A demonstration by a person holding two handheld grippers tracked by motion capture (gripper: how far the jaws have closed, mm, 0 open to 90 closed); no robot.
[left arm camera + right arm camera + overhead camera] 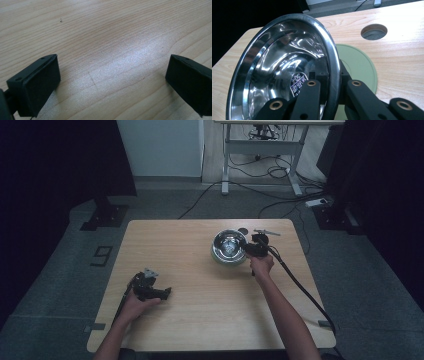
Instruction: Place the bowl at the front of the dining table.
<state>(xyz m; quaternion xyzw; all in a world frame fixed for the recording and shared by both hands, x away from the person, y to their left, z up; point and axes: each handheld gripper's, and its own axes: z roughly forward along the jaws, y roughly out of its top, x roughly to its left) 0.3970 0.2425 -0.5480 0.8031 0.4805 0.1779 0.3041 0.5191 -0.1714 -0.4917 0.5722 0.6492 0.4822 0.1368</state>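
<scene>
Bowl (282, 72) sits tilted in the right claw (332, 92), clamped by its rim alone above a green disc (359, 65) on the tabletop (402, 50). That thin, slick steel edge could slide out and clatter down. The left claw (110, 80) rests apart, gripping nothing.

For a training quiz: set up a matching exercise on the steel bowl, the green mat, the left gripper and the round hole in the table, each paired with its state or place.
Things:
1. steel bowl
2. green mat
3. left gripper
4. round hole

States or places:
A. jaws wide apart over bare wood
B. cut into the tabletop beyond the mat
C. rim clamped by the right gripper
D. flat on the table under the bowl

Pairs: 1-C, 2-D, 3-A, 4-B
</scene>
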